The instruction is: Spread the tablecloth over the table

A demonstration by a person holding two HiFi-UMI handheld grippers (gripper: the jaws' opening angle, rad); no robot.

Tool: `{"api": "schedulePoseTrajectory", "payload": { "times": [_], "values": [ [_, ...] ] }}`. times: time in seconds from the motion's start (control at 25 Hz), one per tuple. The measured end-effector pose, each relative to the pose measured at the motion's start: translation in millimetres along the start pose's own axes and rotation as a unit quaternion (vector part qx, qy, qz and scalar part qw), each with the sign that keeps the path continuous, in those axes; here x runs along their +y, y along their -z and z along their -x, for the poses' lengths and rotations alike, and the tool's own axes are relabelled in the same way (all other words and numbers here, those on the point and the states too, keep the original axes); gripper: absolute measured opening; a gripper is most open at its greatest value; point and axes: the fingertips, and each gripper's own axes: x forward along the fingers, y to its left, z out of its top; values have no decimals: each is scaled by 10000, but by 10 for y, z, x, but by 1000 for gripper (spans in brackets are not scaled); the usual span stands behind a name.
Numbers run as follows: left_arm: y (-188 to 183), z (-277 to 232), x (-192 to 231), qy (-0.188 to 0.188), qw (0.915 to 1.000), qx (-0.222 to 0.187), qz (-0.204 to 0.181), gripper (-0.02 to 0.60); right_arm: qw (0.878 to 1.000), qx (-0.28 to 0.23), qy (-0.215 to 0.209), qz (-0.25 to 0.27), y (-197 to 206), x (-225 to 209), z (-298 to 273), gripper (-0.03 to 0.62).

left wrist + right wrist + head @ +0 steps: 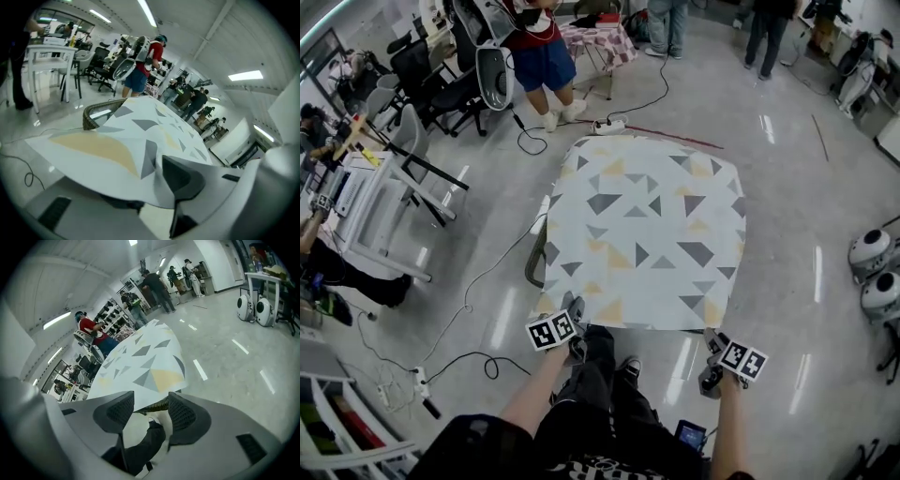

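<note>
Tablecloth lies spread over the bench, its long axis running straight away from the person and its near edge just ahead of both tools. The left hand-held gripper sits at the near-left corner with its jaws partly apart and that corner draped loosely between them (no pad looks to be pressing it). The right hand-held gripper stands wide apart and empty, just short of the near-right corner. The left is nearer, so I judge any final straightening would start there.
</note>
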Motion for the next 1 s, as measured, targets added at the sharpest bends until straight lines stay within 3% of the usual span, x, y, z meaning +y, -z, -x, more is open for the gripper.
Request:
{"api": "schedulePoseTrajectory", "payload": {
  "times": [0.08, 0.12, 0.36, 0.64, 0.8, 1.0],
  "values": [
    [122, 39, 33, -14, 9995, 192, 238, 314, 10000, -19, -86, -1, 43, 25, 44, 236],
    [190, 67, 42, -12, 9993, 319, 209, 324, 9999, -27, -144, 7, 58, 53, 69, 236],
    [386, 393, 52, -124, 9958, 749, -503, 324, 9980, -234, -585, 89, 1, 353, 254, 232],
    [333, 864, -152, -101, 9895, 750, -1232, 322, 9927, -566, -1056, 139, -103, 804, 515, 218],
    [200, 1060, -381, 208, 9812, 596, -1823, 319, 9890, -637, -1325, 171, -58, 1112, 663, 196],
    [32, 1228, -618, 806, 9746, 426, -2046, 292, 9828, -671, -1596, 647, 110, 1623, 851, 190]
  ]
}}
